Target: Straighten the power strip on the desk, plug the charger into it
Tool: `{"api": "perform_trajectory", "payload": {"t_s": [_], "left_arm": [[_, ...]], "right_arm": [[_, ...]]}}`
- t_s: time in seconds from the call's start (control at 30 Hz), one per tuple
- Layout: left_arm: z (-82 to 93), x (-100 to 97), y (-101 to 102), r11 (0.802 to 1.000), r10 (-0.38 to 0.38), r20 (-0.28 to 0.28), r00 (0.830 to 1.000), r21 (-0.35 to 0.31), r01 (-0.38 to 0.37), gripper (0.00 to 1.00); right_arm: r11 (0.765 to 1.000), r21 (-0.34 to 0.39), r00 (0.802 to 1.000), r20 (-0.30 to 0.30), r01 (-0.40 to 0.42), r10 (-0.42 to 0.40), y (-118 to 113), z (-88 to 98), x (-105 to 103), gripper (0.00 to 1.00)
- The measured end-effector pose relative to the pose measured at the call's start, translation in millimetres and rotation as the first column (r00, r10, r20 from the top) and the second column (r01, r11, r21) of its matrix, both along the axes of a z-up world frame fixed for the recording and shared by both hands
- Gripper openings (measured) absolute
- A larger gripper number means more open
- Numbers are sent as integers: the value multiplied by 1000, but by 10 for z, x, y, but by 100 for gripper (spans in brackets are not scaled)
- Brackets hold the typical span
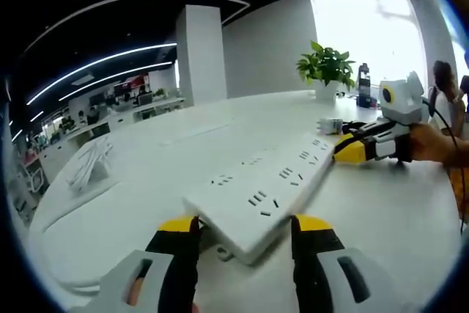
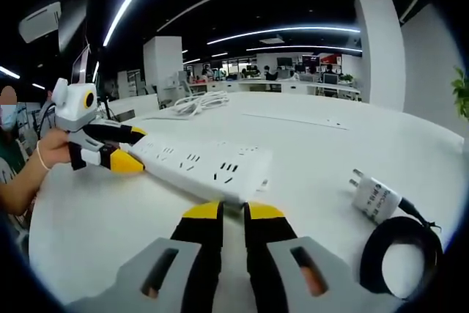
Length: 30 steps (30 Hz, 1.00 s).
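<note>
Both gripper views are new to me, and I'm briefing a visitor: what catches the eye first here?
The long white power strip lies across the white desk, with a gripper at each end: the left gripper open around one end, the right gripper nearly closed at the other. In the right gripper view, the white charger lies unplugged beside its coiled black cable.

We see a white power strip [image 1: 267,185] with dark socket slots lying on a white desk [image 1: 146,174]. Our left gripper [image 1: 244,226] and right gripper [image 2: 233,212] are black with yellow tips, above grey bodies with orange patches. The charger [image 2: 374,197] is white with grey print, and its coiled cable [image 2: 399,253] is black. A green plant [image 1: 326,65] stands in a white pot. White cables [image 2: 194,102] lie farther off.
</note>
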<state>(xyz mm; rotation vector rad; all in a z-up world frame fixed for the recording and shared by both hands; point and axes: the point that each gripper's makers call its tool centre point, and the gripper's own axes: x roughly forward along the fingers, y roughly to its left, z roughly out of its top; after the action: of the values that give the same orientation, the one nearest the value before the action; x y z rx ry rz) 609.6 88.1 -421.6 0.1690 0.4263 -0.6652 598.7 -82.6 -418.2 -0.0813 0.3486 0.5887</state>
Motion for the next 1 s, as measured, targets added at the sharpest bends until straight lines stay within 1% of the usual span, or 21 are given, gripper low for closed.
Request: {"api": "perform_trajectory", "payload": {"t_s": [1.0], "left_arm": [[3,-7,-53,1000,-10,0,1000,-3,10,51]], "right_arm": [[1000,-25,1000,-1,9,-9,-39,-6,-35,10]]}}
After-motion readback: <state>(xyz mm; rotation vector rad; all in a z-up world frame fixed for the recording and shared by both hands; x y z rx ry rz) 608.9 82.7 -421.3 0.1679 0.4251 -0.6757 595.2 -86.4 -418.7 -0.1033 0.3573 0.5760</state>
